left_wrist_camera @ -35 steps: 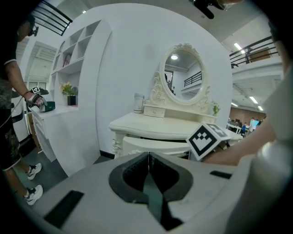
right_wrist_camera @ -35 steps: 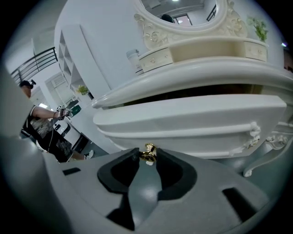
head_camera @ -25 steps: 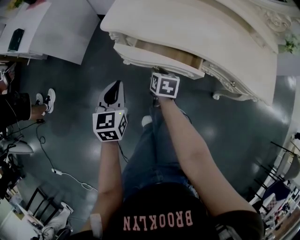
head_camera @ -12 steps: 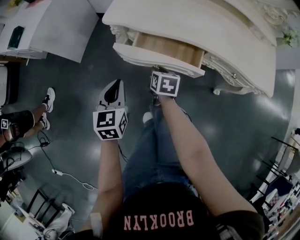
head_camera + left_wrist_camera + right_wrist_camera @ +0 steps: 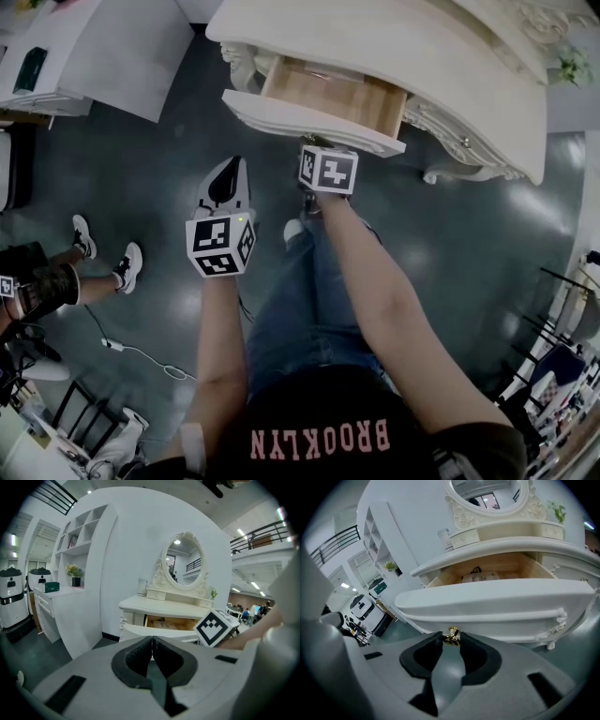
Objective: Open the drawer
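The cream dressing table [image 5: 441, 66] has its middle drawer [image 5: 323, 98] pulled partway out, its pale wooden inside showing. In the right gripper view the drawer front [image 5: 497, 603] fills the middle and a small gold knob [image 5: 451, 636] sits between the dark pads. My right gripper [image 5: 451, 639] is shut on that knob; in the head view its marker cube [image 5: 329, 171] sits just below the drawer front. My left gripper [image 5: 226, 187] hangs to the left of the drawer over the floor, jaws together and empty. The same gripper [image 5: 151, 645] faces the table from the side.
A white counter [image 5: 103, 56] stands at the left, and a person's legs and shoes [image 5: 103, 272] are beside it. Cables [image 5: 141, 352] lie on the dark floor. An oval mirror [image 5: 183, 562] tops the table. Chairs stand at the far right [image 5: 562, 366].
The drawer has slid further out of the table, showing more of its wooden inside, with my right gripper still on the knob. The person at the left has shifted their feet.
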The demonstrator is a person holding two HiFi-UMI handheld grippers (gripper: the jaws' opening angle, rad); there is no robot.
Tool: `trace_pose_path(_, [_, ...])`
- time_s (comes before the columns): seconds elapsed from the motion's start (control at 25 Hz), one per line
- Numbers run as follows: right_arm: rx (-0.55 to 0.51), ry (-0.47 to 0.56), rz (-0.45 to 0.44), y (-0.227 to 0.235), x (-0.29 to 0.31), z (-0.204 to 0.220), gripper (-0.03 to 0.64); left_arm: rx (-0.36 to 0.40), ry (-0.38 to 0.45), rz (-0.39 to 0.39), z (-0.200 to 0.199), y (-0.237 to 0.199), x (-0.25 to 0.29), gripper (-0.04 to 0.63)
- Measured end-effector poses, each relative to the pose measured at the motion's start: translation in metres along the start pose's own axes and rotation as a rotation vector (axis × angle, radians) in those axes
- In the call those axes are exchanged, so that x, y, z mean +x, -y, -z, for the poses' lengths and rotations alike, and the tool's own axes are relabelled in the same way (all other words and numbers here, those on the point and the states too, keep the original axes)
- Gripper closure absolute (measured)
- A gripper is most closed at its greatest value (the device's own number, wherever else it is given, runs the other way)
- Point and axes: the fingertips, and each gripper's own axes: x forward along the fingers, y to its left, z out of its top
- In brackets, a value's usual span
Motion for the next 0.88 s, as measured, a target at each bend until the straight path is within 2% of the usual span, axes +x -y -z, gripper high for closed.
trace_pose_path(0.4, [-0.001,-0.023,-0.015,-0.008,-0.008,0.014,0.515,-0.019,0.003,-0.008,-0.001,-0.001,-0.010,0.591])
trace_pose_path(0.88, [-0.003,-0.027,-0.034,-0.016,-0.019,0.037,0.515,-0.040,-0.007,-0.022,0.019,0.006,-0.028,0.591])
